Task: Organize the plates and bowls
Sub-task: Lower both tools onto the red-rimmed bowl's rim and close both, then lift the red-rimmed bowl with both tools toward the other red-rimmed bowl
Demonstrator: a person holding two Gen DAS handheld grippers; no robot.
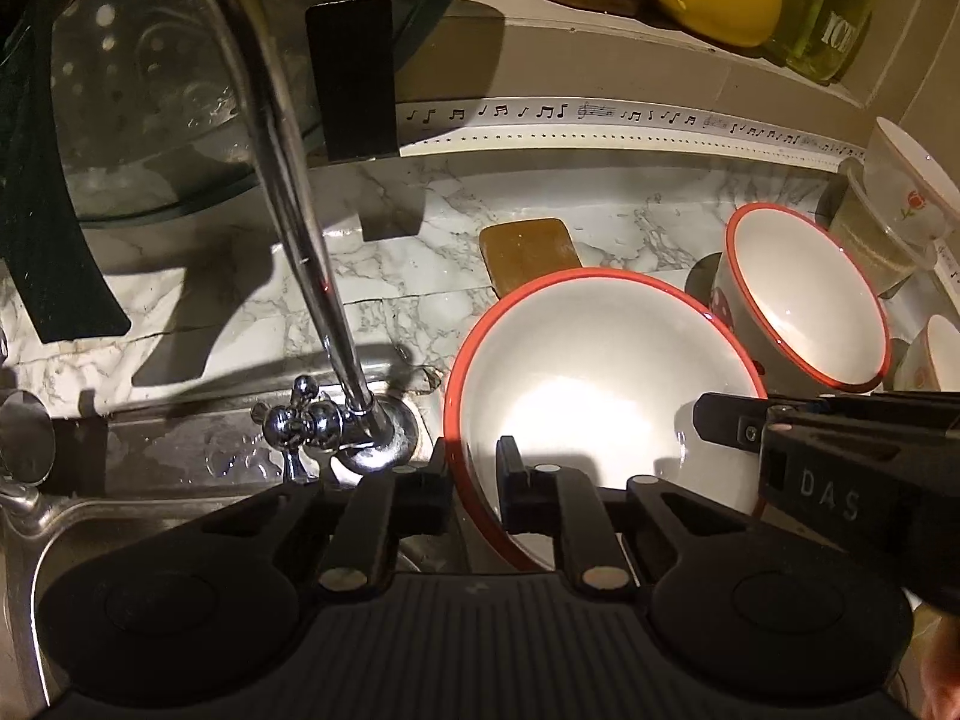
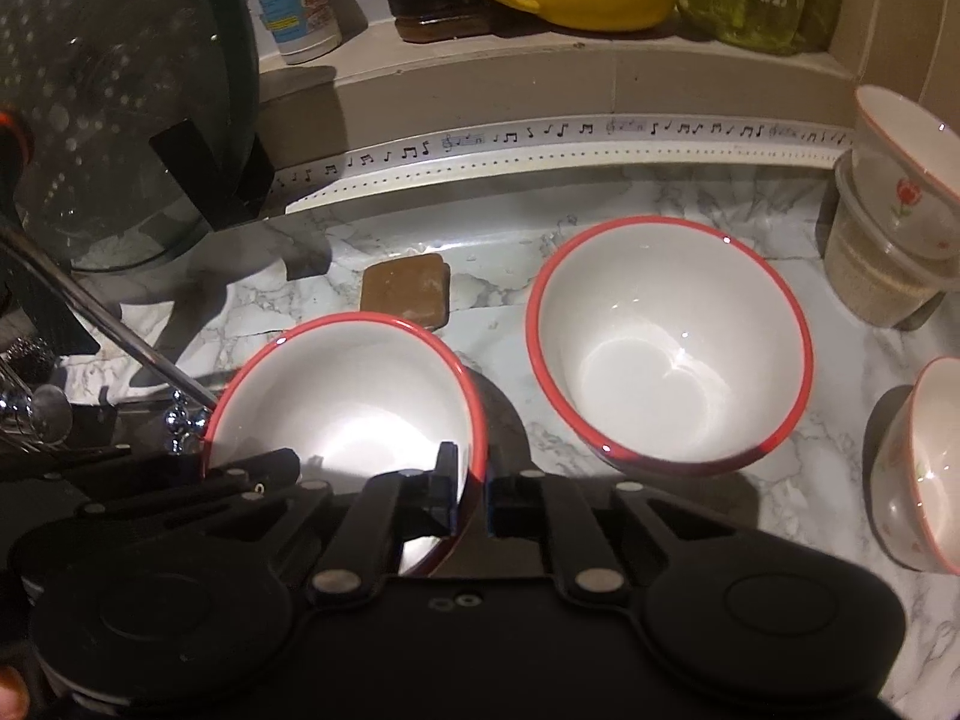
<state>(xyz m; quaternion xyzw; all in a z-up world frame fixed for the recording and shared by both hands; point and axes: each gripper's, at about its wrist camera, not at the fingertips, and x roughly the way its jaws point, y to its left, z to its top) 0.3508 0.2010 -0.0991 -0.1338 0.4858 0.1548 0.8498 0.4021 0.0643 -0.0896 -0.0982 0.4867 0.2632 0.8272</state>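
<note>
The near red-rimmed bowl (image 2: 342,396) sits on the marble counter (image 2: 498,252) at the sink's edge, just beside the faucet (image 1: 312,276), and both tools are on it at once, from opposite sides. The left tool (image 1: 474,480) straddles the rim on the faucet side, one finger outside the wall and one inside; the right tool (image 2: 474,483) does the same on the side that faces the second red-rimmed bowl (image 2: 669,348). Both are drawn in narrow, pinched onto the bowl's thin wall, with nothing else between the fingers. The relation that matters, as I judge it, is that the second bowl lies to the right of the held one, near but apart, upright and empty, so a nesting move would be a lift and a carry to the right, with the right tool leading. Its mouth looks about the same width as the held bowl's. A brown sponge-like block (image 2: 405,294) lies behind the held bowl, out of that path. The floral bowls (image 2: 924,468) and a stacked container stand further right, at the wall.
</note>
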